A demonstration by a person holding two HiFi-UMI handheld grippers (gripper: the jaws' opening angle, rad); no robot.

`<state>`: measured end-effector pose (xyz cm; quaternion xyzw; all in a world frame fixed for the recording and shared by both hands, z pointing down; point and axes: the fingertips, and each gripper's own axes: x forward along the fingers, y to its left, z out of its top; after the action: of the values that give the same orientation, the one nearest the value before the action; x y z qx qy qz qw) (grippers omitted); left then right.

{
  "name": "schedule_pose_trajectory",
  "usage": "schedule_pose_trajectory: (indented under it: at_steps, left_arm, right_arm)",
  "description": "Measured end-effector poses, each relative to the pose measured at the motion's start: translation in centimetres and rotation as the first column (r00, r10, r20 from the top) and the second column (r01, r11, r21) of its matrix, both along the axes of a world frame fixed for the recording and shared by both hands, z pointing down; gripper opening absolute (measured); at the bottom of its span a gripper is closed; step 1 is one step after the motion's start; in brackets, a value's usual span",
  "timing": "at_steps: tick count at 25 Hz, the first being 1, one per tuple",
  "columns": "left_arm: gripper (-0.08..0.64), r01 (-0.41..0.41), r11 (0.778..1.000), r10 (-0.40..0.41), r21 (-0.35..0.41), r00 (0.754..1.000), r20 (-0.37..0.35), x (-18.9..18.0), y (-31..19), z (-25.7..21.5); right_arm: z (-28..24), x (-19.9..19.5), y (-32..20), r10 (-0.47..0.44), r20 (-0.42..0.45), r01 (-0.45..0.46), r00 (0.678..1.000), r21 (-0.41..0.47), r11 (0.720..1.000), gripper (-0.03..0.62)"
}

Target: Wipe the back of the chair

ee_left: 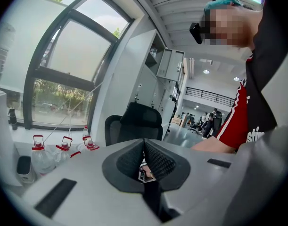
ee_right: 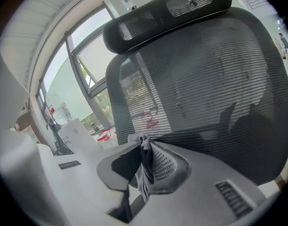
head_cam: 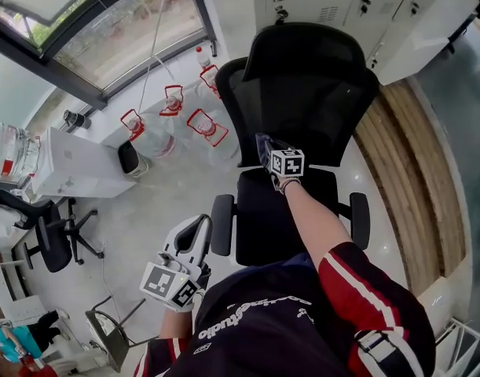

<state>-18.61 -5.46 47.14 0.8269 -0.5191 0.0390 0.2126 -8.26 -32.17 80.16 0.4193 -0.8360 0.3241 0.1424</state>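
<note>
Probably just starting, with right tool [ee_right: 144,157] clamped on cloth [ee_right: 144,175] low at chair back [head_cam: 302,100], left tool [ee_left: 144,160] closed empty well short of it, nearly all left to wipe.

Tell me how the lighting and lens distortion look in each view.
Head view: daylight, the black chair reads dark, edges bow. Left gripper view: fisheye with black corners, the window glares bright. Right gripper view: the chair's mesh is backlit and see-through; the cloth in the right gripper is sharp.
</note>
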Motion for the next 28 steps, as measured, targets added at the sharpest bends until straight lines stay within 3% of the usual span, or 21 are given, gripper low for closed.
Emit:
schedule_pose_trajectory:
  at_steps: [8, 15, 28]
  left_arm:
    - [0.025, -0.095, 0.995, 0.095, 0.012, 0.995, 0.007, 3.4, -1.5, -0.4]
    - [0.025, -0.166, 0.986, 0.166, 0.004, 0.986, 0.018, 6.3, -2.3, -0.2]
    - [0.025, -0.256, 0.967, 0.256, -0.001, 0.966, 0.032, 10.2, -3.1, 0.0]
  right_arm:
    - [0.4, 9.7, -0.9, 0.119, -0.052, -0.119, 0.991, 0.01, 0.993, 0.055]
    - [0.7, 18.7, -1.2, 0.241, -0.084, -0.24, 0.967, 0.021, 0.971, 0.056]
    - [1.2, 33.8, -0.3, 0.454, -0.137, -0.455, 0.88, 0.029, 0.89, 0.056]
